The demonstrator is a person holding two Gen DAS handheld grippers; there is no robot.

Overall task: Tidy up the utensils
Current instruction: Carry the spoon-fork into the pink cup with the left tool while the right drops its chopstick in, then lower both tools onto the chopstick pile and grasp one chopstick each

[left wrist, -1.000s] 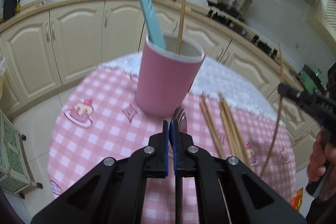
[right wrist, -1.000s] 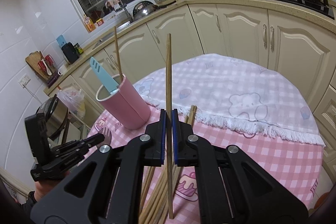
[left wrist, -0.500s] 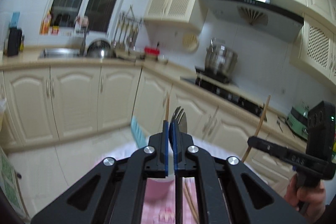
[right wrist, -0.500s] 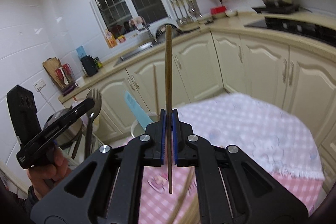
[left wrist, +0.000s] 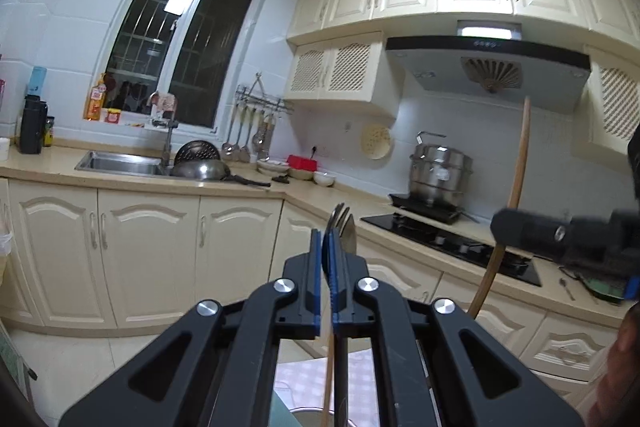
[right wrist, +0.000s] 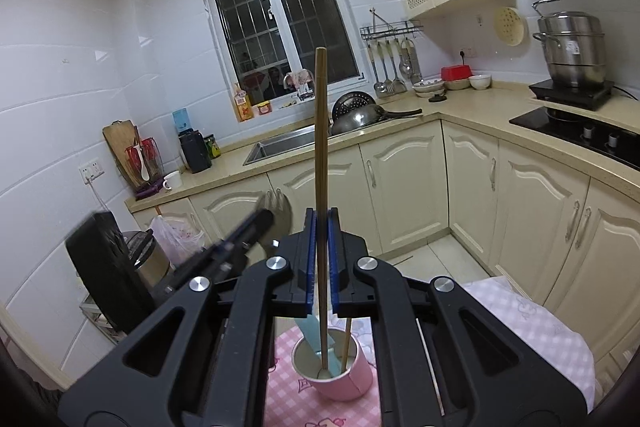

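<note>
My left gripper (left wrist: pixel 327 255) is shut on a metal fork (left wrist: pixel 342 227), held upright, tines up, high above the table. It shows blurred in the right wrist view (right wrist: pixel 256 227). My right gripper (right wrist: pixel 321 247) is shut on a wooden chopstick (right wrist: pixel 321 147), held vertical; its lower tip hangs over the pink cup (right wrist: pixel 340 375). The cup stands on the pink checked tablecloth (right wrist: pixel 288 399) and holds a light blue utensil (right wrist: pixel 316 339) and another chopstick (right wrist: pixel 346 341). In the left wrist view my right gripper (left wrist: pixel 516 229) with its chopstick (left wrist: pixel 520 163) is at the right.
Cream kitchen cabinets (right wrist: pixel 400 183) and a counter with a sink (right wrist: pixel 280 143) lie behind. A steel pot (right wrist: pixel 570 47) stands on the hob at the right. A bin (right wrist: pixel 148 259) stands on the floor at the left.
Both grippers have risen and tilted up with their utensils. The right gripper's chopstick has moved over the pink cup. The table has dropped almost out of the left wrist view.
</note>
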